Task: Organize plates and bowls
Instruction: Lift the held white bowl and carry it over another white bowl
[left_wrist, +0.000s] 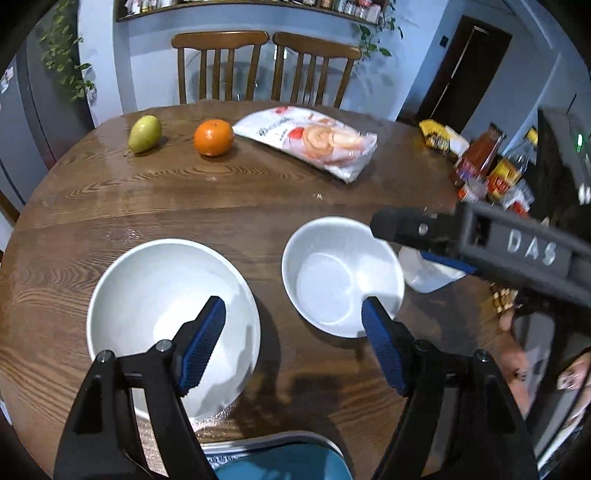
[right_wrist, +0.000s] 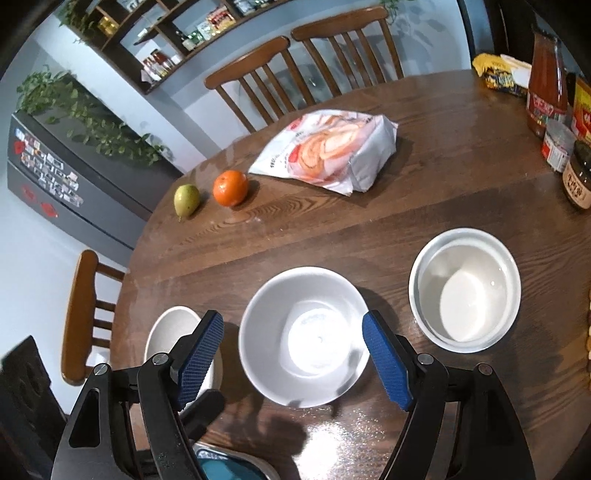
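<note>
Both hand-held grippers, left (left_wrist: 293, 325) and right (right_wrist: 293, 339), angled downward, agape (perhaps empty) over white bowls (right_wrist: 303, 336).

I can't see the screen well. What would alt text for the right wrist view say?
Open blue-padded right tool hovers over a white bowl on a round wooden table, gripping nothing. Another white bowl sits to its right, a third dish to its left; a pear, orange and bread bag lie beyond.
</note>
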